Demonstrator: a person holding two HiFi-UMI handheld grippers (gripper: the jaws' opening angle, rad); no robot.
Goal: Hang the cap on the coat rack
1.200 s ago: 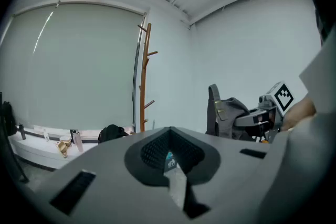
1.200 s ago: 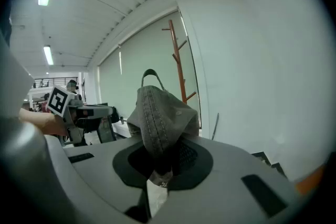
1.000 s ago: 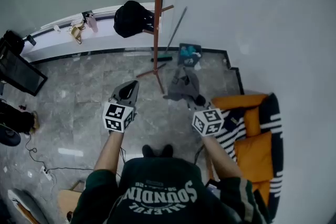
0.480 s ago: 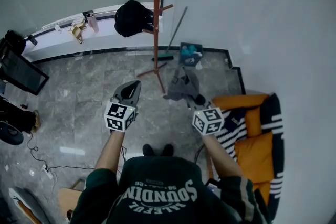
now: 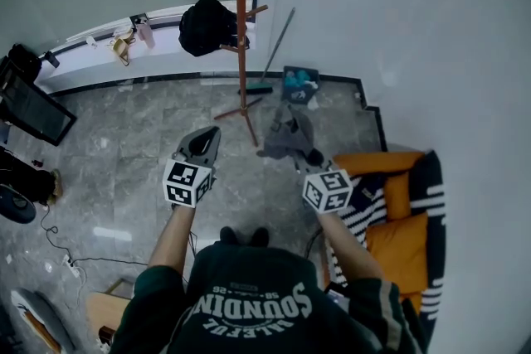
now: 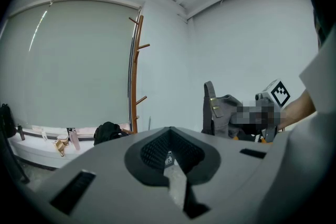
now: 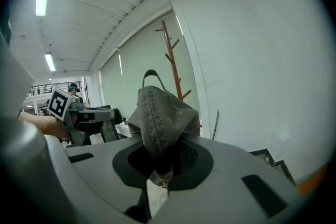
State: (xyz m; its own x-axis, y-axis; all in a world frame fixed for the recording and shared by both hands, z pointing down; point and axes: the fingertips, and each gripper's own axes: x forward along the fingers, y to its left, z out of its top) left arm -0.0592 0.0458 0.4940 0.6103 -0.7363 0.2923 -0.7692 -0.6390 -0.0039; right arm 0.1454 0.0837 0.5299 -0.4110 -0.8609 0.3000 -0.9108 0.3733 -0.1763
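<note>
A grey denim cap hangs crumpled from my right gripper, whose jaws are shut on its fabric; in the right gripper view the cap rises out of the right gripper. The brown wooden coat rack stands on the floor ahead, a little left of the cap, its pegs showing beyond it. My left gripper is held level beside it, shut and holding nothing. In the left gripper view the left gripper points toward the rack, with the cap off to the right.
A black bag hangs on a low peg of the rack. A broom and a dark box stand by the wall behind. An orange and striped sofa is at my right. A black monitor and floor cables lie left.
Hardly anything has moved: both grippers hold their places with the cap still gripped, and the rack's pole has drifted slightly left in the head view.
</note>
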